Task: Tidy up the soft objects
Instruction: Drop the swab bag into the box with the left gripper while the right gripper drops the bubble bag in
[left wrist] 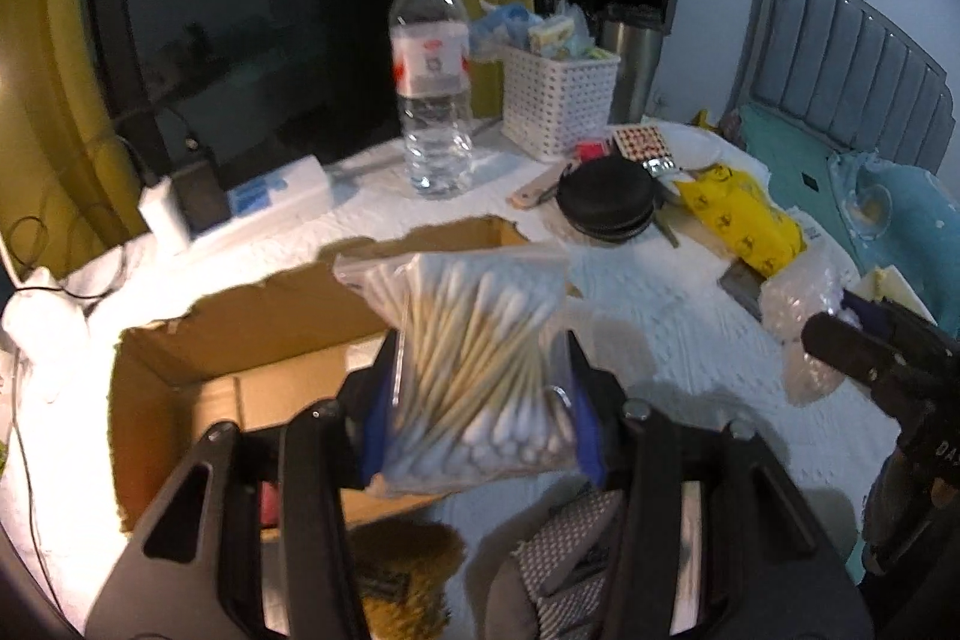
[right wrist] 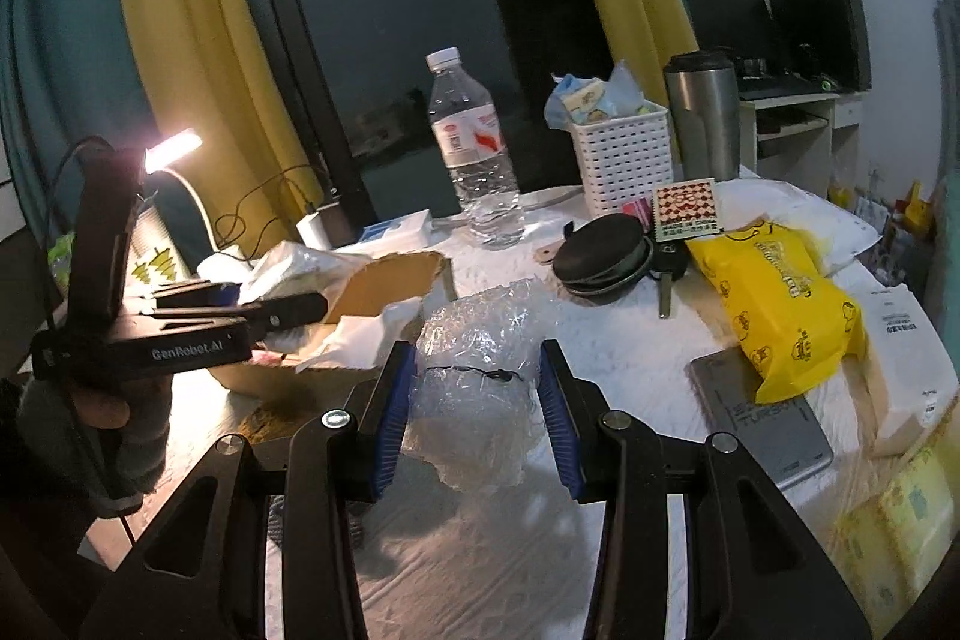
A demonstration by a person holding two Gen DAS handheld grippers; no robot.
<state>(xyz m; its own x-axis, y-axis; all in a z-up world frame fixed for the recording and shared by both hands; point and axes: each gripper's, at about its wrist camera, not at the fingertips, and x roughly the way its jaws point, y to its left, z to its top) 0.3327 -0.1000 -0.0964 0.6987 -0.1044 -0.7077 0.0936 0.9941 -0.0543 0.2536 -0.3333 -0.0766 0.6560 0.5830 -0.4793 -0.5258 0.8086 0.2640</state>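
Note:
My left gripper [left wrist: 480,352] is shut on a clear bag of cotton swabs [left wrist: 474,370] and holds it above the right edge of an open cardboard box [left wrist: 240,340]. My right gripper [right wrist: 477,370] has its blue pads on both sides of a crumpled piece of bubble wrap [right wrist: 480,376], held just above the white table cover. The left gripper also shows in the right wrist view [right wrist: 240,316], over the box [right wrist: 384,286]. The right gripper shows at the right edge of the left wrist view [left wrist: 870,358], beside the bubble wrap [left wrist: 798,316].
On the table stand a water bottle [right wrist: 474,148], a white basket [right wrist: 624,154] of packets, a steel tumbler [right wrist: 702,118], a black round case [right wrist: 600,250], a yellow bag [right wrist: 780,304] and a grey box [right wrist: 762,418]. A lamp [right wrist: 171,148] glows at left.

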